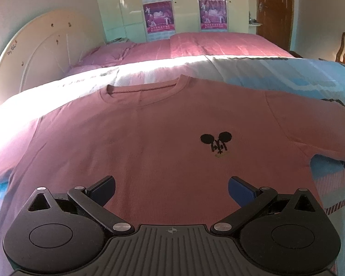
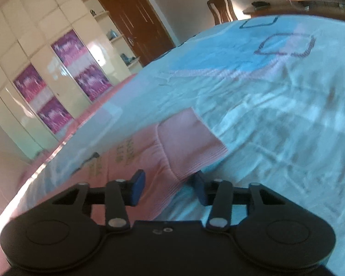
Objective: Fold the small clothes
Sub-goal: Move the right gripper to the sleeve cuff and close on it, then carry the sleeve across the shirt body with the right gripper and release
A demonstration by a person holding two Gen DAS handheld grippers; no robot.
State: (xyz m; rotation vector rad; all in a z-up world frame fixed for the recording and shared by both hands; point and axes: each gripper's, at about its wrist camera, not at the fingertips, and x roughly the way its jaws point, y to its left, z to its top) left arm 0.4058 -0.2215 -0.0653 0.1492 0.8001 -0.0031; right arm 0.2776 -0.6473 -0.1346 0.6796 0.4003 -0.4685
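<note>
Sweater (image 1: 149, 142) is lying flat on the bedspread (image 2: 276, 115); left gripper (image 1: 171, 189) is hovering wide above its hem, right gripper (image 2: 170, 187) is straddling its sleeve, half-spread.

Place: a home bedroom.
Bed: wide, pale blue patterned cover (image 2: 276, 105), pink quilt (image 1: 195, 46), white arched headboard (image 1: 34, 53).
Storage: glossy cream wardrobe (image 1: 124, 7).
Exit: brown wooden door (image 1: 274, 7).

The right wrist view is smeared, so the sleeve's (image 2: 191, 138) greenish print cannot be read, and the left view's edges crop the shirt's (image 1: 149, 142) hem.
</note>
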